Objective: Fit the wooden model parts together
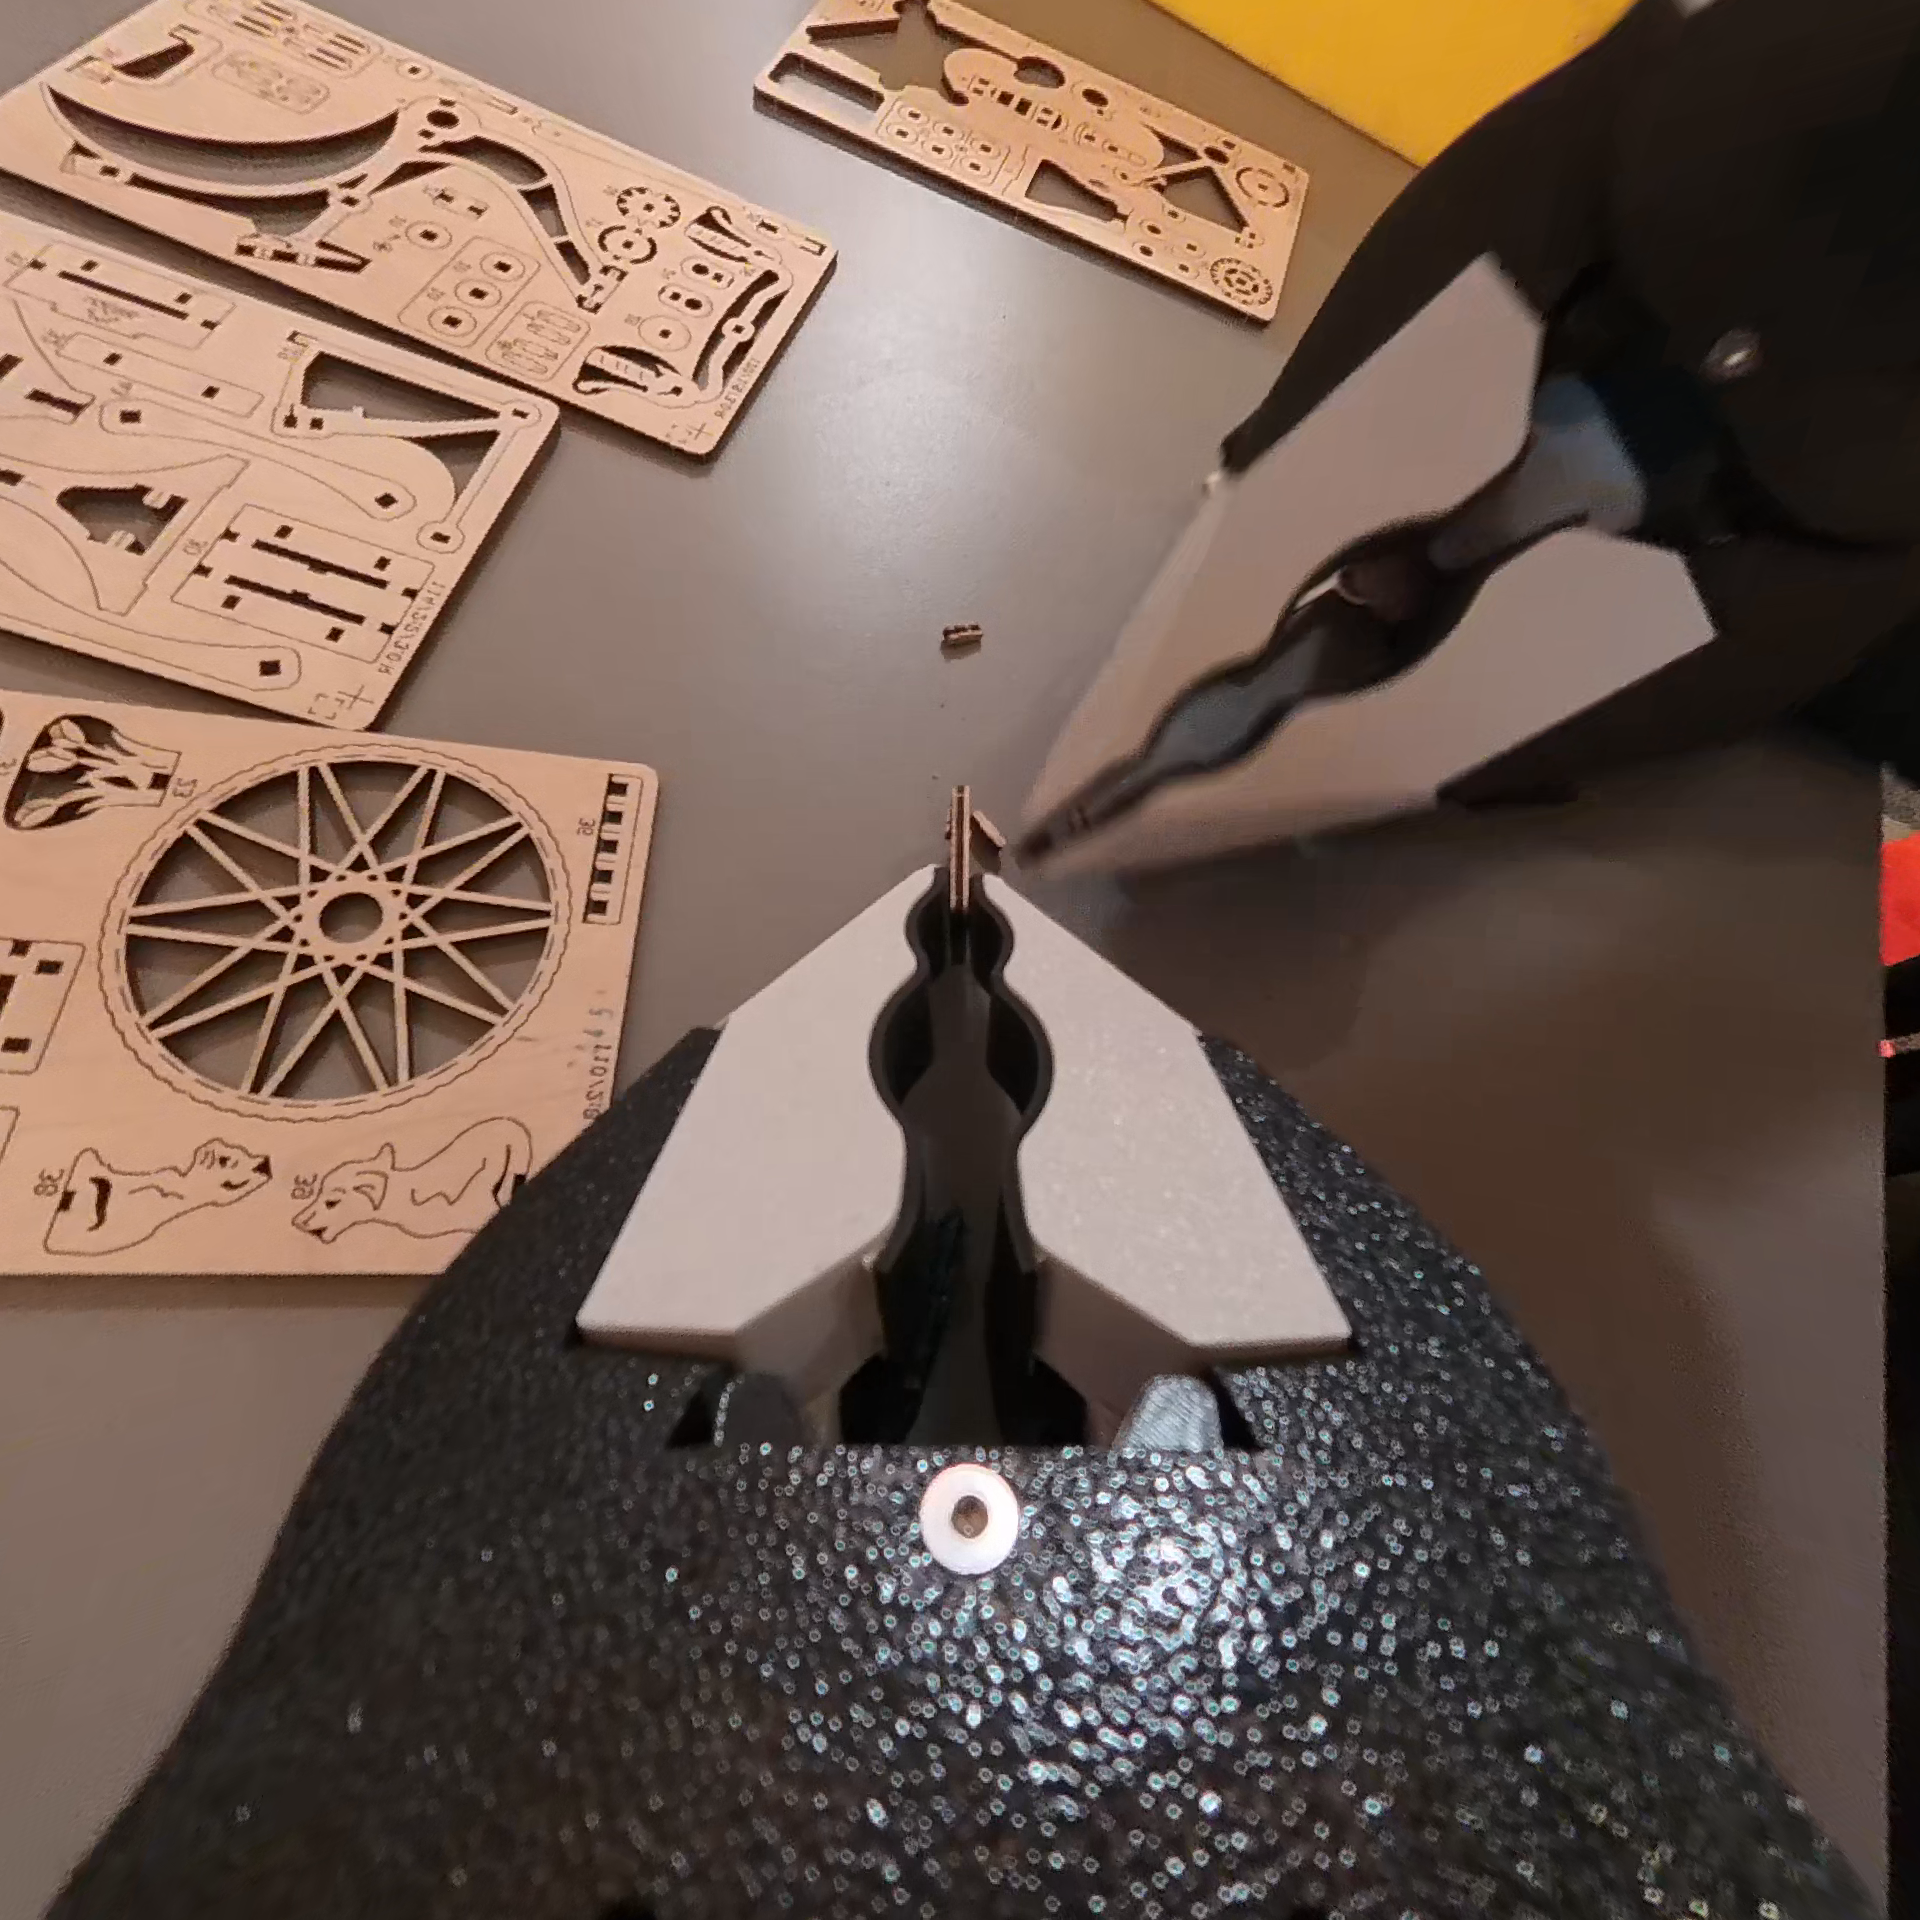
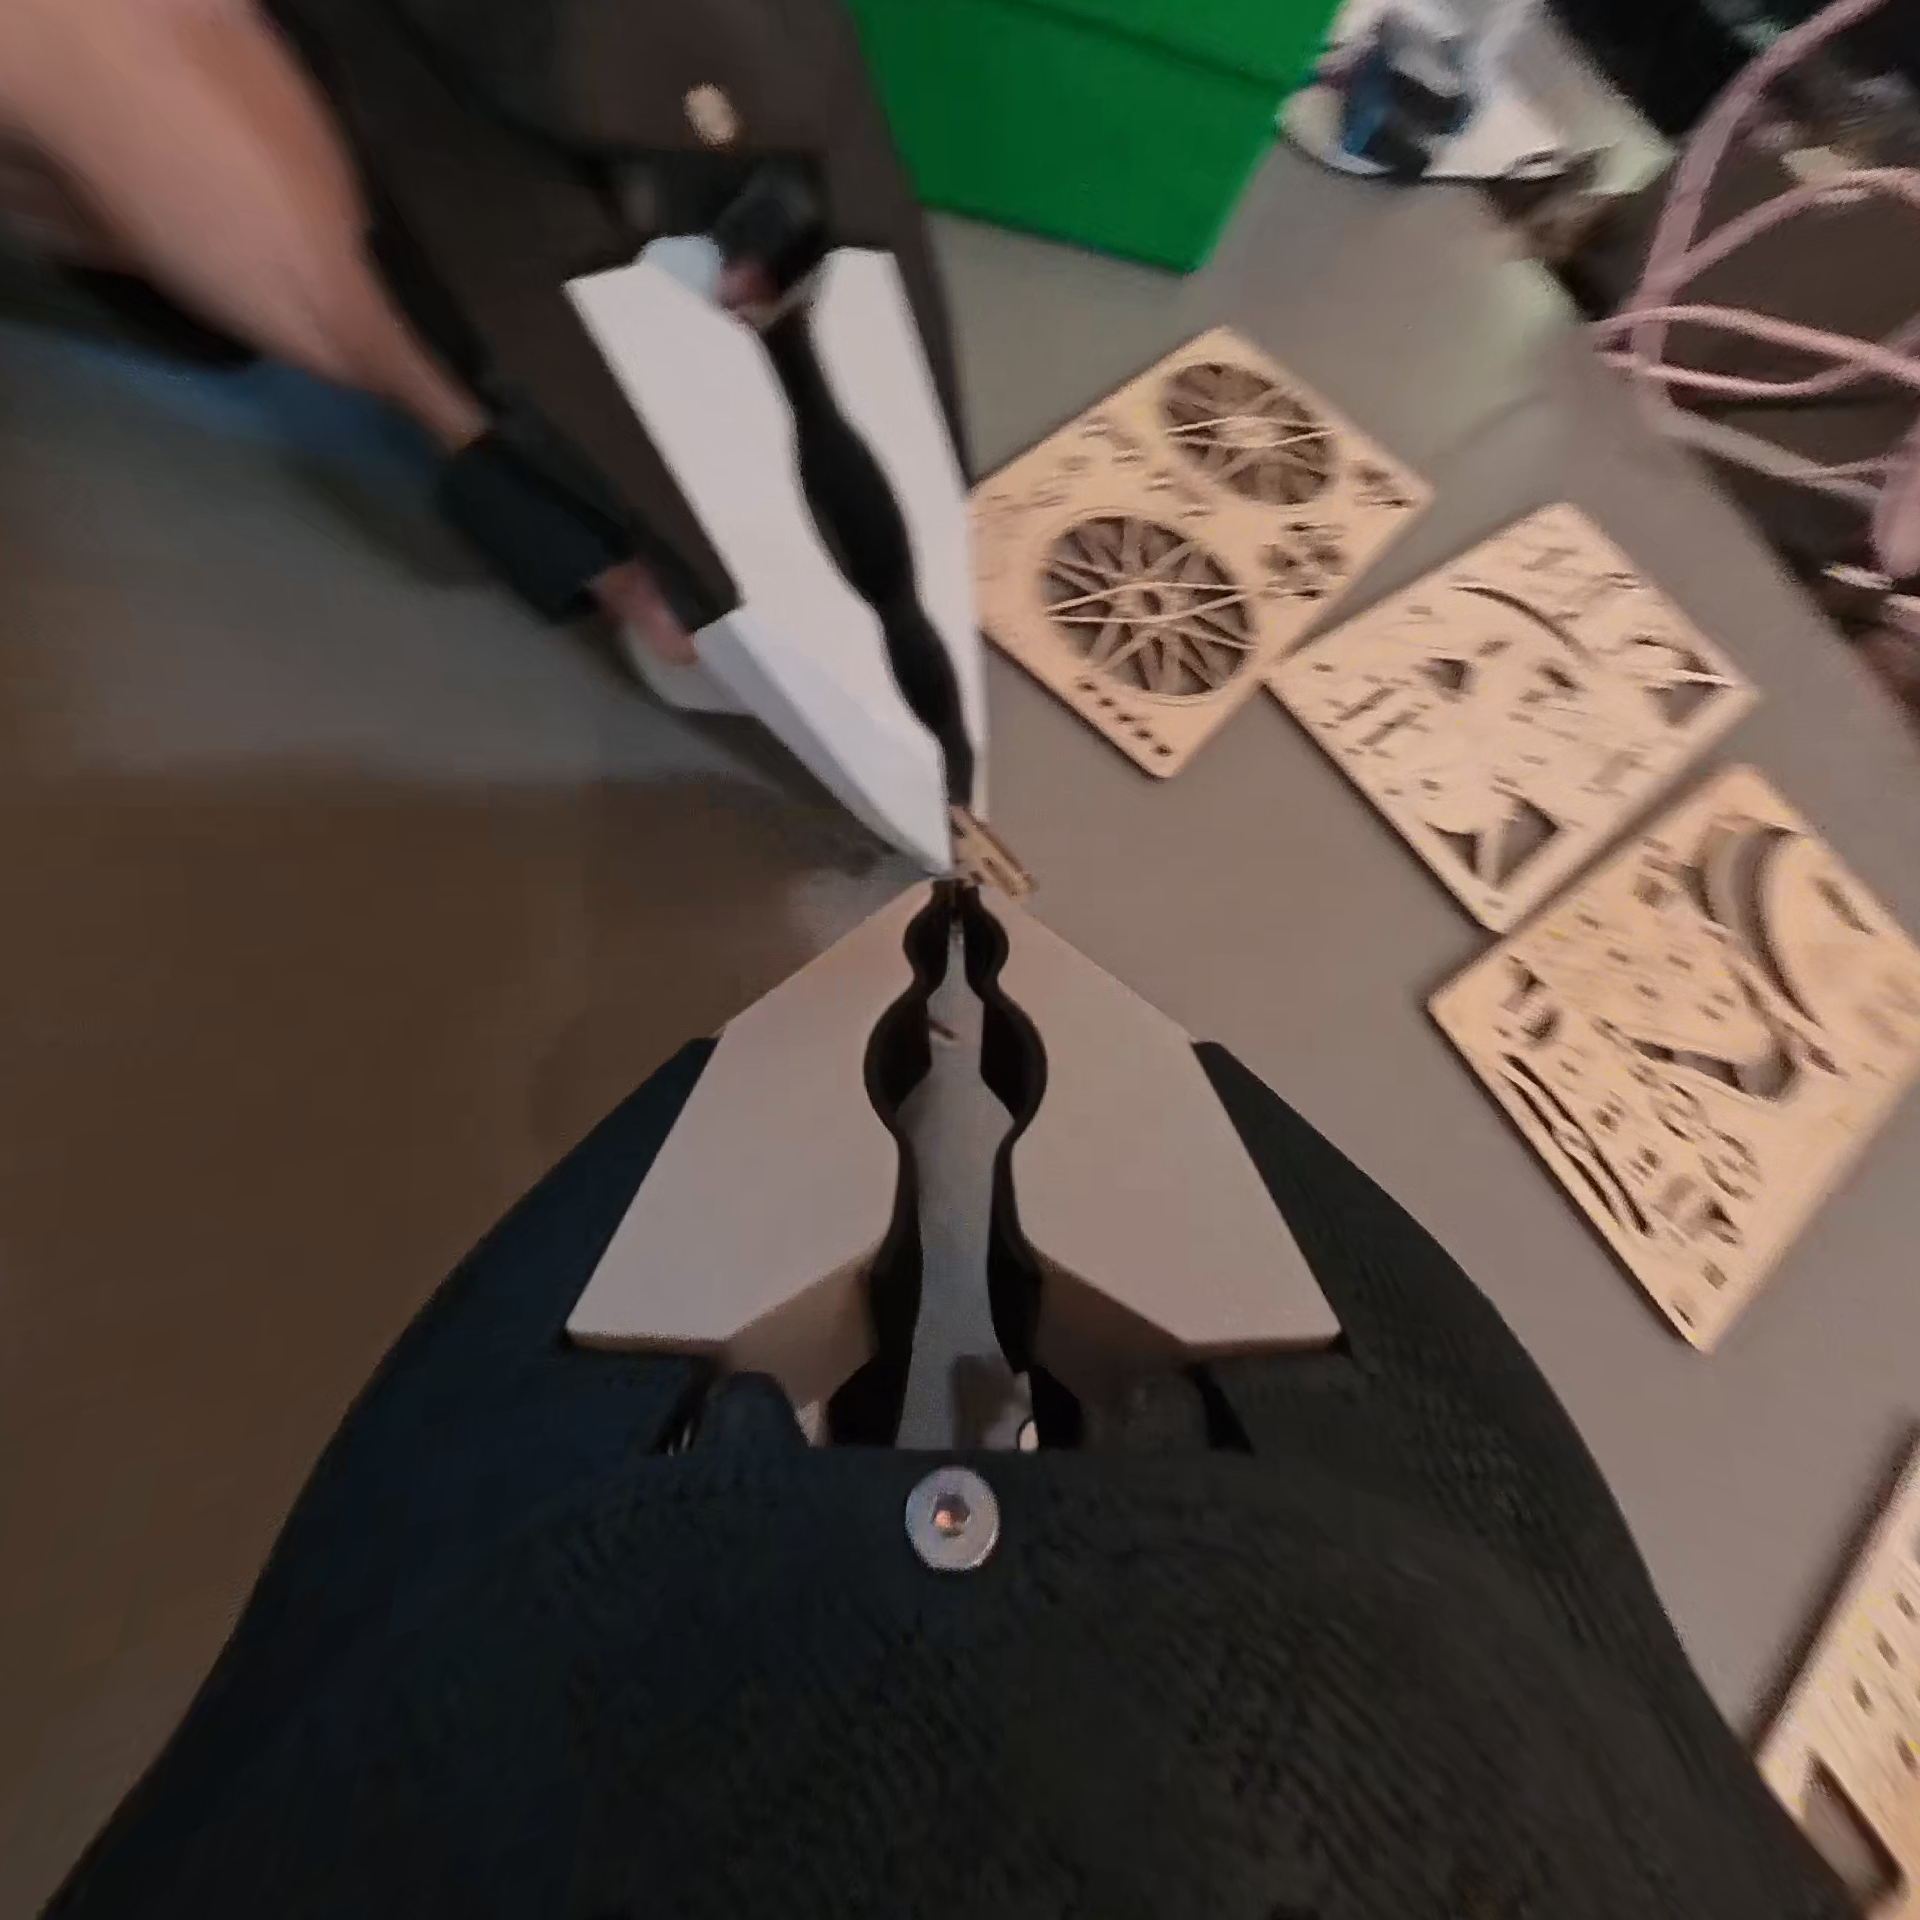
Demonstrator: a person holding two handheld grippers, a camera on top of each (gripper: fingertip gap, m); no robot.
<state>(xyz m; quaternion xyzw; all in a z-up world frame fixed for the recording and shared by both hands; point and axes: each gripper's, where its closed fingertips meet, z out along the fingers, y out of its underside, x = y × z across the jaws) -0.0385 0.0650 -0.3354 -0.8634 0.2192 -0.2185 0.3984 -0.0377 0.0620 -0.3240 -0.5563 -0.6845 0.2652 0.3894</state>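
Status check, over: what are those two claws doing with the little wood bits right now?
Left gripper shut on thin wooden piece, held upright. Right gripper shut on small peg, tip at that piece. Loose peg on table beyond, not in the way.

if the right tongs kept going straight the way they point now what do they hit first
Most likely the small wooden part pinched in the left tongs, just past the right tongs. Their tips nearly touch; blur hides the exact gap.
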